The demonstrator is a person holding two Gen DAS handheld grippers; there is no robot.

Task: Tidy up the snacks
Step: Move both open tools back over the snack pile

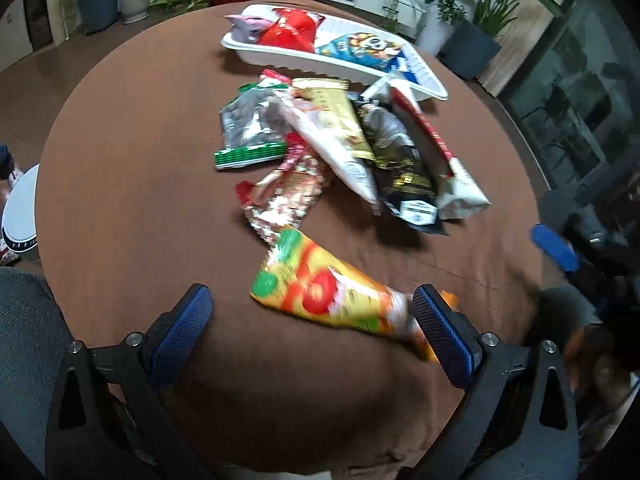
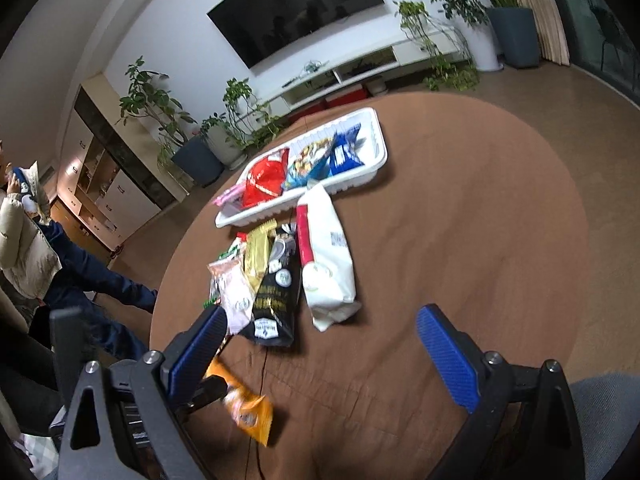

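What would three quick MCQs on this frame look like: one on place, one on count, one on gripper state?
1. Where does the white plastic tray sit?
A. beyond the loose snack pile
B. nearer than the pile
C. on the floor

2. How many snack packets lie in the tray?
A. none
B. three
C. seven

3. What state is the left gripper in?
A. shut on a packet
B. open
C. out of view

Key:
1 A, the tray lies past the pile in both views.
2 B, a purple packet, a red packet and a blue packet show.
3 B, its blue fingers stand wide apart, the orange-yellow snack packet loose between them.
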